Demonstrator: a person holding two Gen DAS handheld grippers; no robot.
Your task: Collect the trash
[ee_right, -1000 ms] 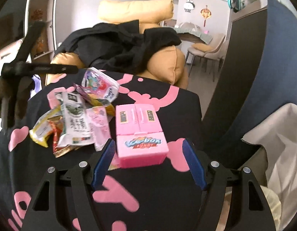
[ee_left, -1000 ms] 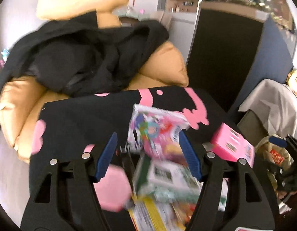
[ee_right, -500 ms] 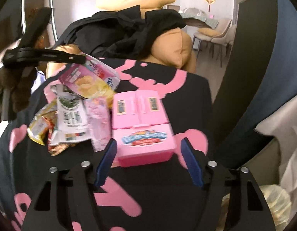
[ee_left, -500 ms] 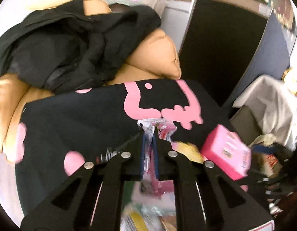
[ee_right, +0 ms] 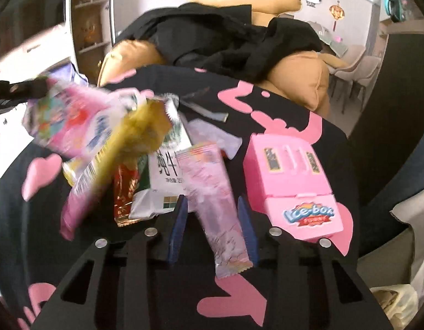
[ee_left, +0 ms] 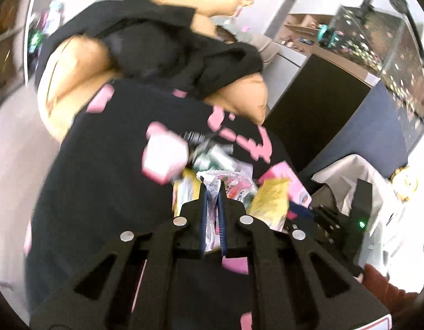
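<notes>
So the bench point(ee_right: 308, 104) has this black cover with pink splotches all over it. Using the pink Ice-box toy point(ee_right: 291, 184) as the anchor: it sits toward the right side of the bench, flat on the cloth. Just left of it lies a pale pink wrapper point(ee_right: 212, 189), long and narrow. Left of that again there's a white milk carton point(ee_right: 162, 176), flattened, and a red-gold foil wrapper point(ee_right: 124, 195) tucked beside its far side from the toy. Behind the wrapper, further from the camera than the toy, a crumpled clear film point(ee_right: 212, 134). Everything's pretty much touching or overlapping in one heap.
</notes>
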